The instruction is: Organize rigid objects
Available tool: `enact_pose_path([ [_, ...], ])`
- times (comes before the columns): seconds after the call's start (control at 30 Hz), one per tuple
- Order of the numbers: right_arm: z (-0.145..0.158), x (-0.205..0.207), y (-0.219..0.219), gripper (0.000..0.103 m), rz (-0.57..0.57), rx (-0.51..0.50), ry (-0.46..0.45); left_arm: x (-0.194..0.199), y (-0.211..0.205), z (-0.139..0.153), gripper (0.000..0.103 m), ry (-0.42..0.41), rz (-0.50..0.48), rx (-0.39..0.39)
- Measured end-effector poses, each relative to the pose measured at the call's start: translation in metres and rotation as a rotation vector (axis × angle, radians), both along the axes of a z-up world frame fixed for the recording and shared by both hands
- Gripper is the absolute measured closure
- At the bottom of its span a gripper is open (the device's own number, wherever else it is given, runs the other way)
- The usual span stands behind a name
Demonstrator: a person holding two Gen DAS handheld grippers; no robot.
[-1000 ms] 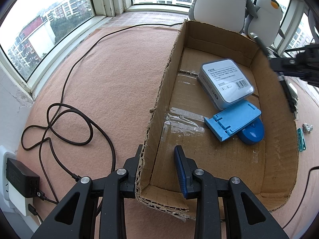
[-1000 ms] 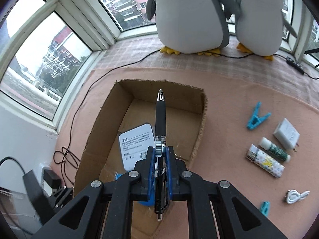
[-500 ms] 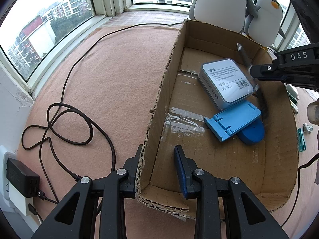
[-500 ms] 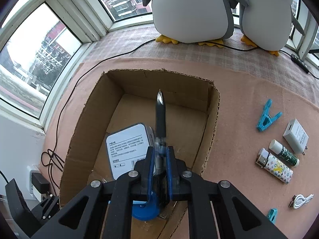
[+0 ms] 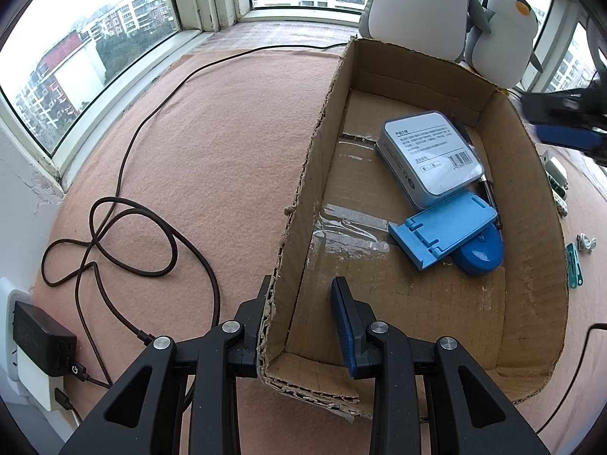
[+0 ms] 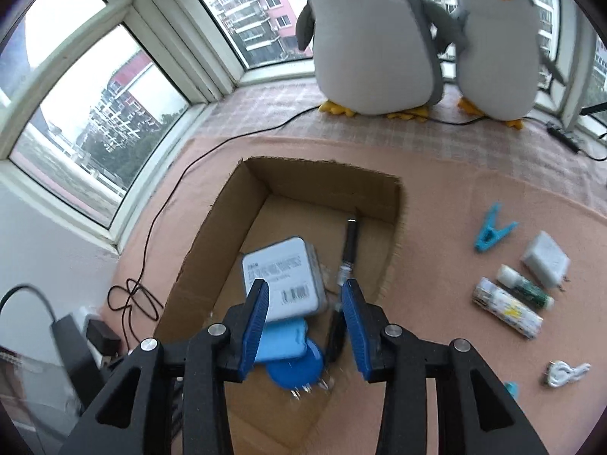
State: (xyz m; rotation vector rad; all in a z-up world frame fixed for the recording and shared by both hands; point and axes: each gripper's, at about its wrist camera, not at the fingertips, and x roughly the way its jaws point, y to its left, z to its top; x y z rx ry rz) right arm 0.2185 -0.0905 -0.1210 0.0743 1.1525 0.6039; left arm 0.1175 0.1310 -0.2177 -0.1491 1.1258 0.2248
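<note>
Two handheld grippers, one cardboard box [image 5: 531, 197], assorted small goods on a pink felt surface [image 5: 212, 144].

Left gripper [image 5: 299, 314]: bottom centre of its own view, jaws drawn in as far as they go and pinching the box's near-left corner wall; one finger sits outside the cardboard, the blue-padded one inside.

Right gripper [image 6: 305, 316]: lower centre of its view, above the box, jaws opening, nothing pressed between the blue pads. In the left view it shows as a blurred dark and blue shape at the right edge.

Box contents: grey tin with a printed label [image 6: 284, 276], centre of the box floor; black pen [image 6: 349, 246], lying free along the tin's right side, tip toward the far wall, lower end passing behind the right gripper's fingers; light blue folding stand [image 5: 444, 227], leaning on the tin's near edge; dark blue round item [image 5: 480, 254], partly under the stand.

Outside the box, right of frame in the right view: blue clothes peg [image 6: 493, 231], white charger plug [image 6: 546, 259], green-capped tube [image 6: 525, 290], patterned lighter [image 6: 506, 307], coiled white cable [image 6: 567, 373].

Background: two plush penguins [image 6: 375, 38] along the window; dark cord [image 5: 125, 235] looped at left, running to a black adapter [image 5: 41, 337].
</note>
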Motion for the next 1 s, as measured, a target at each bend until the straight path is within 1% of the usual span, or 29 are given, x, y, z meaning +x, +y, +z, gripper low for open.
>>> enact_pose_path([
  [0.1, 0.008, -0.009, -0.029, 0.066, -0.019, 0.027, 0.006, -0.001, 0.000, 0.000, 0.071, 0.000, 0.000, -0.001],
  [0.23, 0.006, -0.021, -0.076, 0.064, -0.074, 0.008, 0.018, -0.001, 0.000, 0.000, 0.071, 0.000, 0.001, 0.000],
  [0.37, -0.010, -0.026, -0.124, 0.063, -0.152, -0.042, 0.054, -0.001, 0.000, 0.000, 0.071, -0.001, 0.000, 0.000],
  [0.5, -0.033, -0.025, -0.153, 0.063, -0.221, -0.084, 0.102, -0.001, -0.001, 0.000, 0.071, -0.001, -0.002, 0.001],
  [0.63, -0.055, -0.026, -0.161, 0.063, -0.219, -0.117, 0.150, -0.001, -0.001, 0.001, 0.071, -0.001, 0.000, 0.001],
  [0.77, -0.069, -0.029, -0.157, 0.063, -0.199, -0.156, 0.153, -0.001, -0.001, 0.001, 0.071, -0.001, -0.001, 0.001],
  [1.0, -0.084, -0.034, -0.144, 0.063, -0.165, -0.219, 0.150, -0.001, -0.001, 0.001, 0.071, -0.001, -0.001, 0.001],
])
